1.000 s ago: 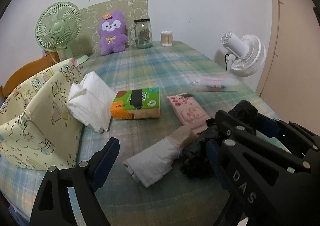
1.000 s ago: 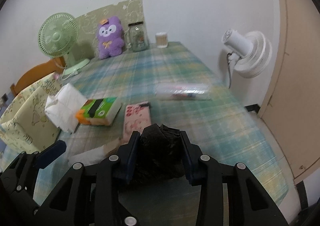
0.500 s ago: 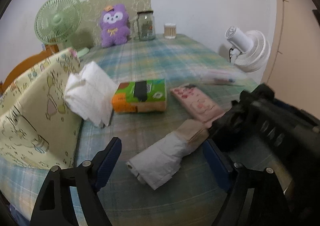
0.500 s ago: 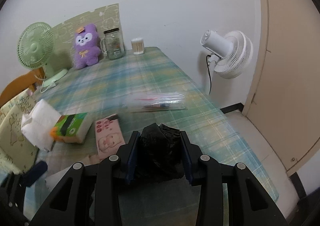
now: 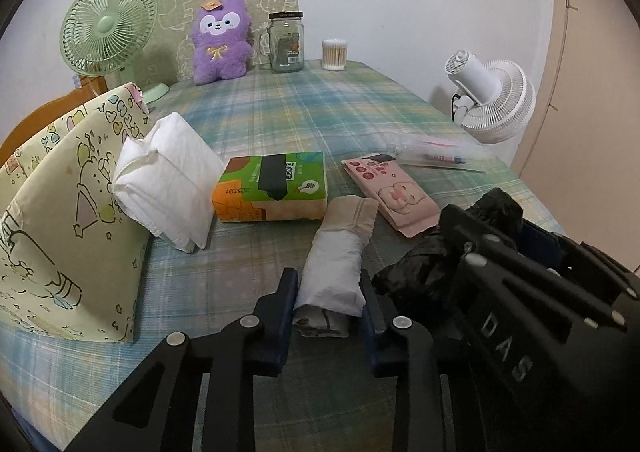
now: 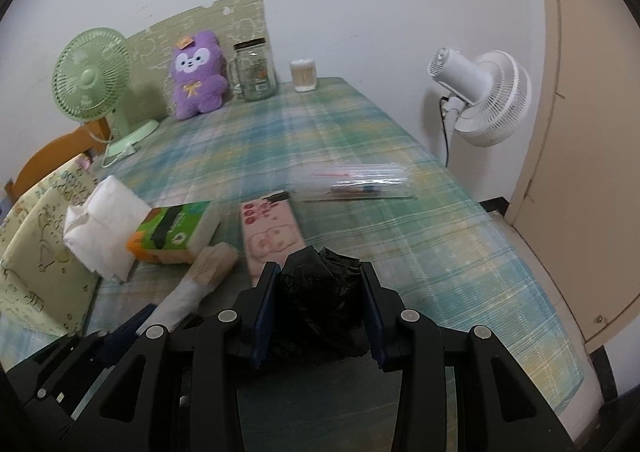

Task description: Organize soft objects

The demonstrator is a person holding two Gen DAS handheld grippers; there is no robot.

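Both tools are matte black plastic with open, ribbed linkage arms. On the left gripper [image 5: 329,316] silver round screws sit at the pivots, and dark blue pads line its jaws. The right gripper [image 6: 319,306] matches, and its side bears raised letters "DAS".

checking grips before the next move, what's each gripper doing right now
Left gripper: jaws have just been closing, now shut on the white roll.
Right gripper: shut on the black bundle.
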